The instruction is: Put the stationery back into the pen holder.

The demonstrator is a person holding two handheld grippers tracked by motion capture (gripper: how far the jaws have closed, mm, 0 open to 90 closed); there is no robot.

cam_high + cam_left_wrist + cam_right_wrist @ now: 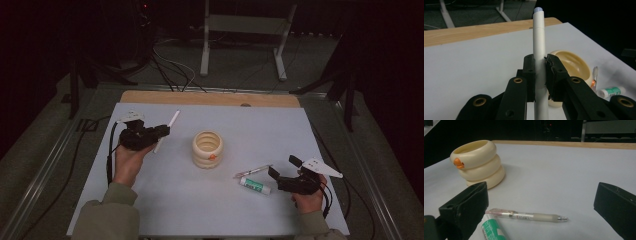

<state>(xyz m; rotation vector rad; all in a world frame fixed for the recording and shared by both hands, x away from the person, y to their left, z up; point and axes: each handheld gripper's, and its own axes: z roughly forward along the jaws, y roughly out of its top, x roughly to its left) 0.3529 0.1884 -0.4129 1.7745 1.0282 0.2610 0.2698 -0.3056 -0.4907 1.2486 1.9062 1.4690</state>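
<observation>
My left gripper (162,131) is shut on a white marker (169,126), lifted off the table at the left; in the left gripper view the white marker (539,47) stands up between the two pads (530,72), its bluish tip at the top. A cream ribbed pen cup (207,148) with an orange mark stands mid-table. My right gripper (284,167) rests open at the right. Just left of it lie a clear pen (251,171) and a green-and-white glue stick (255,185). In the right gripper view the clear pen (529,216) lies between the wide-apart jaws, with the pen cup (479,162) beyond.
The white table top (260,130) has a wooden strip (210,98) along its far edge. Cables and a metal stand (245,35) lie on the dark floor beyond. A cable trails from each gripper toward the table's near edge.
</observation>
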